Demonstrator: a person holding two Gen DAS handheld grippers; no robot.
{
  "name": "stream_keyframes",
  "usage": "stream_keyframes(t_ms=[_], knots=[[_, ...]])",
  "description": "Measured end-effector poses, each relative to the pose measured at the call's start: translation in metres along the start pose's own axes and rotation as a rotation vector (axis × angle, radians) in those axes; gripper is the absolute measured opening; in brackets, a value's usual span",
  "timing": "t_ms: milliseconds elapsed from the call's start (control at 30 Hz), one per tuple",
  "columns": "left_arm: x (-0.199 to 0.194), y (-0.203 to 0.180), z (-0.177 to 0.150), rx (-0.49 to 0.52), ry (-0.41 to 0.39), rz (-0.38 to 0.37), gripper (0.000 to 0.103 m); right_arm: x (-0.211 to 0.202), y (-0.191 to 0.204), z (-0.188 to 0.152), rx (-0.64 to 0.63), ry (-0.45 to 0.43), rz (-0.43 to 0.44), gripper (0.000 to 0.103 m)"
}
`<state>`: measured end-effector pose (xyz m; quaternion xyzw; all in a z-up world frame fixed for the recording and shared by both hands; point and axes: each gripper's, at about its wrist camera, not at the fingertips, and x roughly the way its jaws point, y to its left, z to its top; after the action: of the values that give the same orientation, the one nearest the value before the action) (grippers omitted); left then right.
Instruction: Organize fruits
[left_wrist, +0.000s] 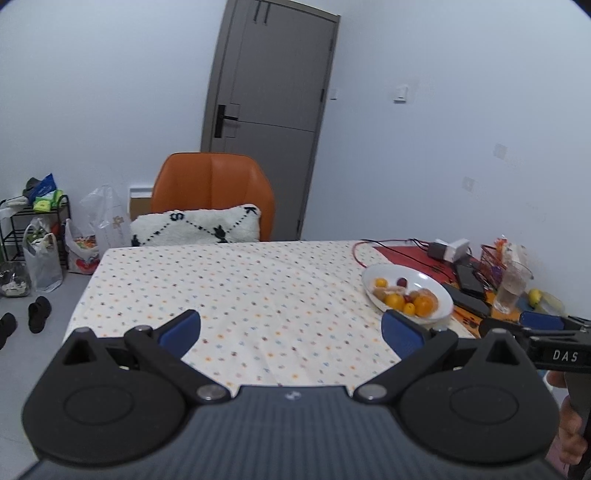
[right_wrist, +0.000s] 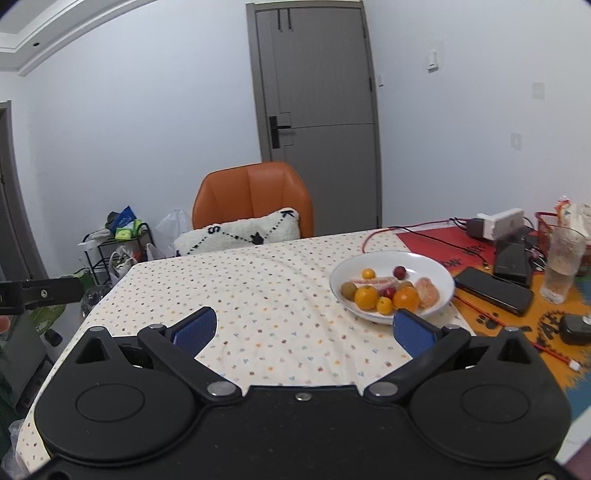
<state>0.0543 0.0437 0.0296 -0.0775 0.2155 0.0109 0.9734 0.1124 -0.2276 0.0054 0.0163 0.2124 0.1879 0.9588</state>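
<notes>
Your left gripper is spread wide with nothing between its blue pads, held above the near edge of the table. Your right gripper stands the same: jaws wide apart, empty, above the near edge. The white bowl sits toward the table's right side, where the dotted cloth ends, holding oranges, small yellow fruits, peeled segments and red fruits. A phone and a glass lie further right.
</notes>
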Motion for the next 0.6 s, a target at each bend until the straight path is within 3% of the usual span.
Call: stream_keyframes(t_ms=[133, 600], knots=[[-0.002, -0.008, -0.008, -0.002, 0.012, -0.026, 0.103, -0.013, -0.003, -0.009, 0.003, 0.002, 0.000, 0.103], [-0.019, -0.018, -0.020, 0.013, 0.012, -0.006, 0.103, -0.030, -0.011, -0.015, 0.024, 0.005, -0.016, 0.103]])
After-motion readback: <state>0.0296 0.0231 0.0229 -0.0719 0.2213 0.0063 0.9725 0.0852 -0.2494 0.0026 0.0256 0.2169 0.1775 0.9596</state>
